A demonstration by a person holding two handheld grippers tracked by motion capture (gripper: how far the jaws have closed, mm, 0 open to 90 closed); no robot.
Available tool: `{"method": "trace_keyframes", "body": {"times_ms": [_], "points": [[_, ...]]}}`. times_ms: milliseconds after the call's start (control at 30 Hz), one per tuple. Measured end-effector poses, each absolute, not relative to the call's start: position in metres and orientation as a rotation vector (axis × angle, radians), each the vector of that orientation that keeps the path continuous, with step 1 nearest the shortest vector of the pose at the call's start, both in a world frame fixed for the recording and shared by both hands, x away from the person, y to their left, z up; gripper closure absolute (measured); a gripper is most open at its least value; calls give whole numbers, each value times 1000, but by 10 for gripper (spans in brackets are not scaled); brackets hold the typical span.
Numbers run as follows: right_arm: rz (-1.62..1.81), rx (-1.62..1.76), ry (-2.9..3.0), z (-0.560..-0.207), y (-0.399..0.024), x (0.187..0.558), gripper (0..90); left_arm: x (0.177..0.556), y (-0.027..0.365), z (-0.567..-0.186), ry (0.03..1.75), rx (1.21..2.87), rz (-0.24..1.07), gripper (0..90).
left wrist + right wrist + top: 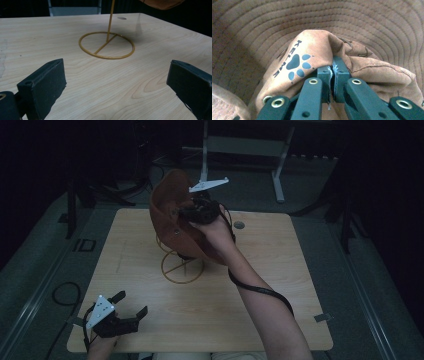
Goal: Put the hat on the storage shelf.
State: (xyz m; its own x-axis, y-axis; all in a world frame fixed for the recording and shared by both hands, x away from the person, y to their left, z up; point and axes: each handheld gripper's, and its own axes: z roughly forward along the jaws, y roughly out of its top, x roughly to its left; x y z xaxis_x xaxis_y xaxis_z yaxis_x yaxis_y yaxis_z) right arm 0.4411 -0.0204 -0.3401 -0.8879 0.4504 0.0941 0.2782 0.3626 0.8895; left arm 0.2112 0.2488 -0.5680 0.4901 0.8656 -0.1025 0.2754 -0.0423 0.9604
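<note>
Up top, my right gripper (187,212) has its jaws pinched tight on the crown of a brown hat (170,210), held above a gold wire stand (181,265). Hat fabric w/ a paw-print logo (298,65) bunches just beyond the fingertips. My left gripper (131,306) rests w/ jaws wide apart, nothing between them, stand well ahead. Pale wood table (280,285); dim room, grey floor, metal frame (277,165) behind.
</note>
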Motion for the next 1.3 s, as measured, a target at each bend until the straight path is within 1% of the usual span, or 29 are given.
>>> {"method": "trace_keyframes", "body": {"times_ms": [100,133,167,200,267,300,367,467,533,633,733,800,833,1300], "points": [[1567,667,2461,-341,-16,442,856,212,250,-569,1015,1587,631,27],[1561,662,2468,-341,-14,442,841,212,250,-570,1017,1587,627,26],[1561,667,2488,-342,-13,443,786,212,250,-570,1016,1586,625,26],[1580,664,2505,-343,-11,443,681,213,250,-570,1014,1585,621,26],[1592,652,2521,-343,-6,442,513,213,249,-571,1010,1593,623,26],[1593,644,2529,-343,-3,441,455,213,248,-571,1009,1590,620,26],[1546,602,2521,-344,5,436,372,213,249,-571,1011,1589,613,26],[1484,546,2503,-345,13,429,296,212,250,-572,1018,1577,609,26],[1478,542,2499,-346,14,426,280,212,251,-573,1020,1577,612,27],[1472,526,2492,-345,13,424,232,212,250,-574,1022,1584,610,26],[1501,542,2490,-344,6,424,181,212,249,-574,1017,1592,608,26],[1507,566,2495,-343,0,425,170,212,248,-575,1017,1593,612,26],[1495,570,2518,-343,-2,426,150,213,247,-575,1017,1595,614,26],[1495,631,2470,-351,-58,422,151,214,242,-576,1012,1613,620,27]]}}
